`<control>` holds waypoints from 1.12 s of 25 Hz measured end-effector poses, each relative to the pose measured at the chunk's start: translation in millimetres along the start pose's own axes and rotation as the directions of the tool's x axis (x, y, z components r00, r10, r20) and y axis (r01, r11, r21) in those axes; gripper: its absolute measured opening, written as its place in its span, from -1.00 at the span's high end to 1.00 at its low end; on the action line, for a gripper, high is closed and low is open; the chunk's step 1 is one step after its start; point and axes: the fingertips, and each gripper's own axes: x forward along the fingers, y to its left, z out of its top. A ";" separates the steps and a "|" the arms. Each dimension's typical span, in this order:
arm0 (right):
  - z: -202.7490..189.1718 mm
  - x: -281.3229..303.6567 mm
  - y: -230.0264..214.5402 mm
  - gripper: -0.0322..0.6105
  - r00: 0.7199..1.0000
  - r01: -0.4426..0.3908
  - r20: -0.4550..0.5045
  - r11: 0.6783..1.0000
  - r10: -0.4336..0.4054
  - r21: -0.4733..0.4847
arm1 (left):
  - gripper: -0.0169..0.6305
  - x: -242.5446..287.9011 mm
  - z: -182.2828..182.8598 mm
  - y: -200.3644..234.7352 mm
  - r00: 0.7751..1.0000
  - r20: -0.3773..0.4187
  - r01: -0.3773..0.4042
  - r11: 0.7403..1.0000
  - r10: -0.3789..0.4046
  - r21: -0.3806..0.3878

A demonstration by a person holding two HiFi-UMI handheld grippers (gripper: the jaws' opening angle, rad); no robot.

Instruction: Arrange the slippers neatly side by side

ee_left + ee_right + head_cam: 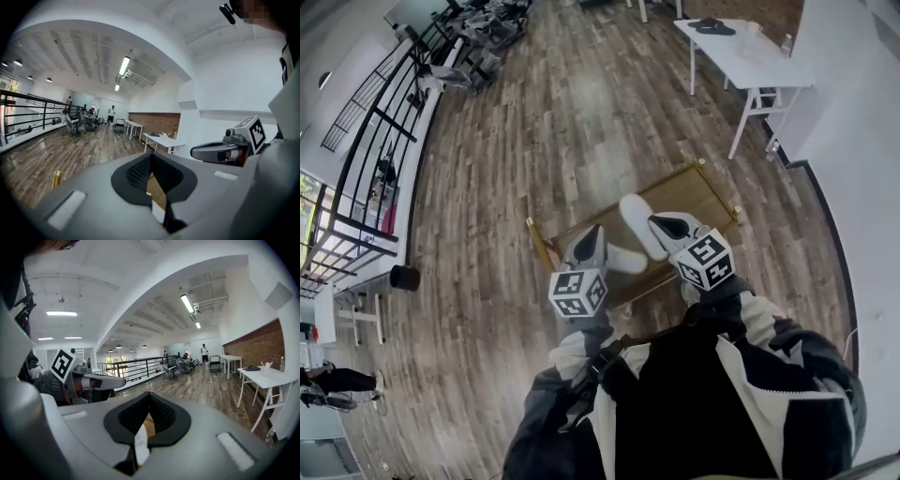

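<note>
Between left hand-held gripper and right hand-held gripper lie slippers.

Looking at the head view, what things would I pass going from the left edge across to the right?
black railing → black bin → left gripper → white slippers → right gripper → white table
</note>
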 end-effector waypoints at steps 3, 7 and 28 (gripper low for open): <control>7.8 24.1 -14.9 0.88 0.991 -0.130 -0.026 0.992 0.130 -0.007 | 0.90 14.8 2.5 12.6 0.994 0.008 -0.108 0.993 0.108 -0.043; 22.7 45.8 -36.8 0.88 0.964 -0.264 -0.054 0.961 0.260 -0.080 | 0.90 31.3 10.4 21.0 0.971 0.043 -0.232 0.970 0.235 -0.069; 11.1 99.6 -46.8 0.88 0.907 -0.409 -0.140 0.910 0.397 -0.068 | 0.90 38.3 -5.2 69.5 0.913 -0.012 -0.408 0.909 0.408 -0.086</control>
